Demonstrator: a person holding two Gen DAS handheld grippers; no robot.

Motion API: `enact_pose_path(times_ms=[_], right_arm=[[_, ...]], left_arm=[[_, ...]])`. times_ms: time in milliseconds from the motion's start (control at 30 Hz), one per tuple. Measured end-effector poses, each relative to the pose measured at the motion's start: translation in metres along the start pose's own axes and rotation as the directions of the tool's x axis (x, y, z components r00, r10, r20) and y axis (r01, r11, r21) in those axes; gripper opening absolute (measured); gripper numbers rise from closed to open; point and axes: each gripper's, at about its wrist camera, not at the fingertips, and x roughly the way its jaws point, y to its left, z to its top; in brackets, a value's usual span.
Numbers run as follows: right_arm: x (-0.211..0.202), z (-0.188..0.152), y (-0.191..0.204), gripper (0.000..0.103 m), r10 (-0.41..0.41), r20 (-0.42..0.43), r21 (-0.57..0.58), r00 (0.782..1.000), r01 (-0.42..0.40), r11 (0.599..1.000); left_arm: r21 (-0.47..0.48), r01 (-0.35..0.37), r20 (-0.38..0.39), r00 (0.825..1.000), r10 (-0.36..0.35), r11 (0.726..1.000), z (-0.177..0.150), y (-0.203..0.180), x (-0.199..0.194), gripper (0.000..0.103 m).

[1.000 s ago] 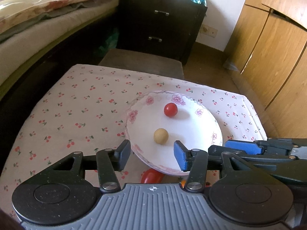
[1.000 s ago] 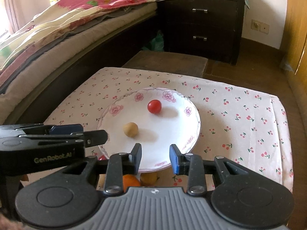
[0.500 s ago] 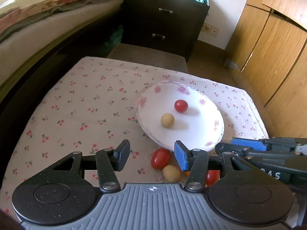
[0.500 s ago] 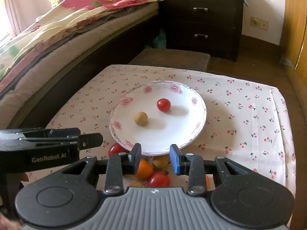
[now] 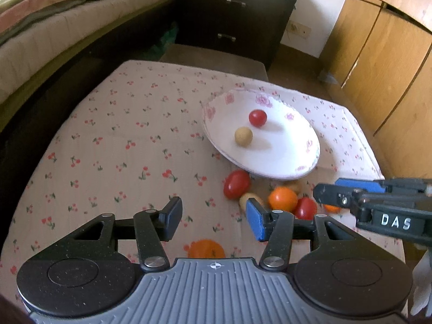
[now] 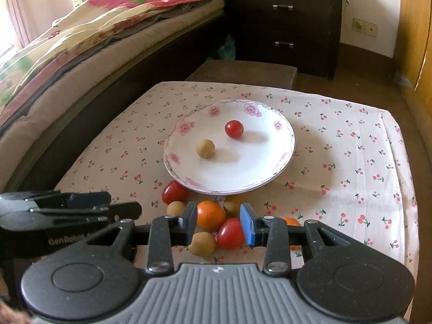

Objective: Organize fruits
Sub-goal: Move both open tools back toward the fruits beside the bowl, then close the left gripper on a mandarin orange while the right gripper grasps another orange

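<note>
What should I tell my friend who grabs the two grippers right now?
Left hand-held gripper: open, holding nothing, above the cloth.
Right hand-held gripper: jaws narrowly apart, just been opening, gripping nothing, over the loose fruit.
Plate: already holds one red tomato and one tan fruit.
Left to do: the cluster in front of the plate, with an orange fruit, red tomatoes and tan fruits, and one orange fruit near the left gripper.

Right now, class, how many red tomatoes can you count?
3: one on the plate, one by its near-left rim, one in the front cluster. The claws may hide others.
</note>
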Motion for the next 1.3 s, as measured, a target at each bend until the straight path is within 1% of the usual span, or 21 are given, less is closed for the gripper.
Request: enact_pose_path(times_ms=[267,500,700,767,833,967,1033,1133,1300], right_arm=[[-0.005,-0.006,-0.007,0.038,-0.014,-0.015,0.028,1.000,0.014,1.000],[-0.007,-0.009,-0.015,0.040,-0.023,-0.023,0.046,0.999,0.024,0.999],[-0.008,-0.011,-0.036,0.043,-0.051,-0.033,0.095,0.998,0.054,0.994],[-0.006,-0.013,-0.043,0.043,-0.068,-0.040,0.110,0.997,0.072,0.991],[-0.004,-0.014,-0.048,0.043,-0.083,-0.049,0.117,0.995,0.088,0.989],[0.008,-0.014,-0.053,0.043,-0.098,-0.077,0.118,0.992,0.107,0.987],[0.015,-0.014,-0.055,0.043,-0.103,-0.091,0.117,0.991,0.113,0.987],[0.028,-0.012,-0.057,0.043,-0.111,-0.112,0.107,0.987,0.123,0.987],[0.047,-0.011,-0.059,0.044,-0.102,-0.130,0.111,0.986,0.117,0.987]], left_arm=[[0.003,-0.012,-0.047,0.999,0.012,1.000,-0.017,0.002,0.003,0.061],[0.016,-0.030,-0.078,0.996,0.031,0.999,-0.024,0.000,0.014,0.062],[0.022,-0.035,-0.092,0.995,0.037,0.999,-0.027,-0.003,0.021,0.061],[0.028,-0.042,-0.088,0.995,0.044,0.999,-0.027,-0.005,0.021,0.057],[0.031,-0.045,-0.087,0.995,0.048,0.998,-0.028,-0.005,0.021,0.055],[0.021,-0.042,-0.086,0.995,0.043,0.999,-0.028,-0.003,0.019,0.046],[0.015,-0.038,-0.086,0.996,0.039,0.999,-0.027,-0.002,0.020,0.044],[0.011,-0.031,-0.086,0.996,0.032,0.999,-0.027,-0.002,0.019,0.043],[0.009,-0.021,-0.084,0.996,0.021,1.000,-0.026,-0.002,0.020,0.043]])
